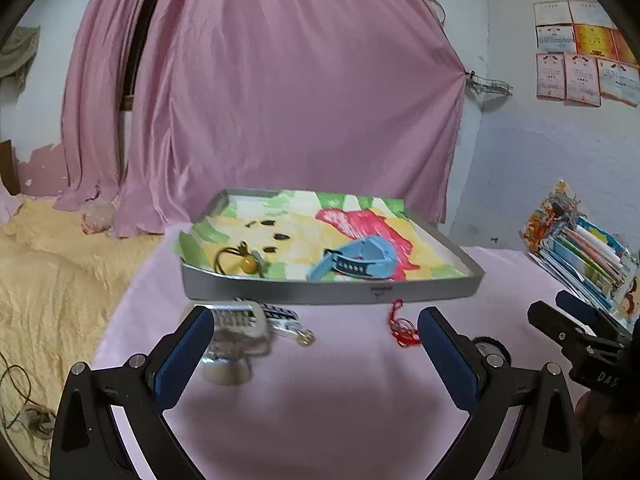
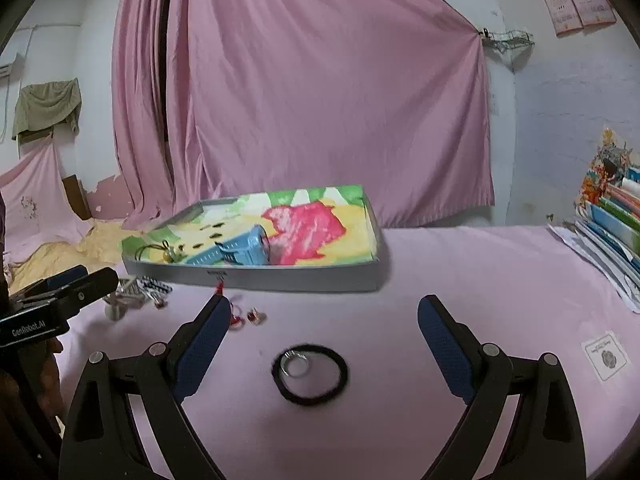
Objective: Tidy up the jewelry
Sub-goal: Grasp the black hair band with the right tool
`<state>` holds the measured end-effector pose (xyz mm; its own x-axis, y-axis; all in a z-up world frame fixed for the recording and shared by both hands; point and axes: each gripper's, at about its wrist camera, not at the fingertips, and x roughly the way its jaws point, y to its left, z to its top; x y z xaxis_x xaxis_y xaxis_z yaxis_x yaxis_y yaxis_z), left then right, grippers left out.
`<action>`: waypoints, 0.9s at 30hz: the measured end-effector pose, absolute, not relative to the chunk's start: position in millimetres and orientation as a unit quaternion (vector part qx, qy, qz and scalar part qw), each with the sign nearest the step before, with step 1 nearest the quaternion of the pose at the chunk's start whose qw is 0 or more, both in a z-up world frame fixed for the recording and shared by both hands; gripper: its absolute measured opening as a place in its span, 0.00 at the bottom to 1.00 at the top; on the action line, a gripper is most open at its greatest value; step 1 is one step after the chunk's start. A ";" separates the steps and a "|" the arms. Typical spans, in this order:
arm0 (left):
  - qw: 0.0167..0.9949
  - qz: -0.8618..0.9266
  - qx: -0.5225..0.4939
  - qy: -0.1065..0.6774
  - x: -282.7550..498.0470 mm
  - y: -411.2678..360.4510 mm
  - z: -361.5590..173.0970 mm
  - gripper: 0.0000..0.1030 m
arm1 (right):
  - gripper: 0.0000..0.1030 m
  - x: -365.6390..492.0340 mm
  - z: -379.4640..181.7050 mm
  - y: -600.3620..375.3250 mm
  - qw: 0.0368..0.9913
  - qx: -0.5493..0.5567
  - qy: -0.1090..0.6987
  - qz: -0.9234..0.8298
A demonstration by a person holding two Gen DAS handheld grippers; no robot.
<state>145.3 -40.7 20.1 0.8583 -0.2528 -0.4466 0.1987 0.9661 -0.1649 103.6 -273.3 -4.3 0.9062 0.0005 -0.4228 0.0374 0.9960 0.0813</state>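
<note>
A grey tray [image 1: 332,294] [image 2: 280,280] lined with a colourful cloth holds a blue watch [image 1: 356,262] [image 2: 240,252] and a dark cord with an amber bead [image 1: 248,262] [image 2: 166,254]. In front of it on the pink table lie a silver watch [image 1: 244,320] [image 2: 128,290], a red string bracelet [image 1: 404,330] [image 2: 236,316] and a black hair tie [image 2: 310,374] with a small ring [image 2: 296,364] inside it. My left gripper [image 1: 316,344] is open, the silver watch by its left finger. My right gripper [image 2: 324,332] is open just behind the hair tie.
A stack of colourful books [image 1: 584,256] [image 2: 612,216] stands at the table's right edge. A small white card [image 2: 608,356] lies at the right. Pink curtain [image 1: 280,100] hangs behind the tray; a yellow blanket [image 1: 48,272] lies left of the table.
</note>
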 end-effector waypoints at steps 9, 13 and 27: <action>0.946 -0.147 -0.052 0.284 153.5 -61.4 11.3 0.99 | 0.89 107.2 -19.3 -289.3 0.966 0.062 0.252 -0.017; 0.937 -0.163 -0.051 0.304 160.1 -71.0 8.6 0.99 | 0.70 114.2 -23.1 -293.1 0.960 0.062 0.273 -0.014; 0.906 -0.202 -0.044 0.370 192.8 -107.1 -1.9 0.67 | 0.34 140.3 -43.2 -297.6 0.934 0.079 0.348 0.014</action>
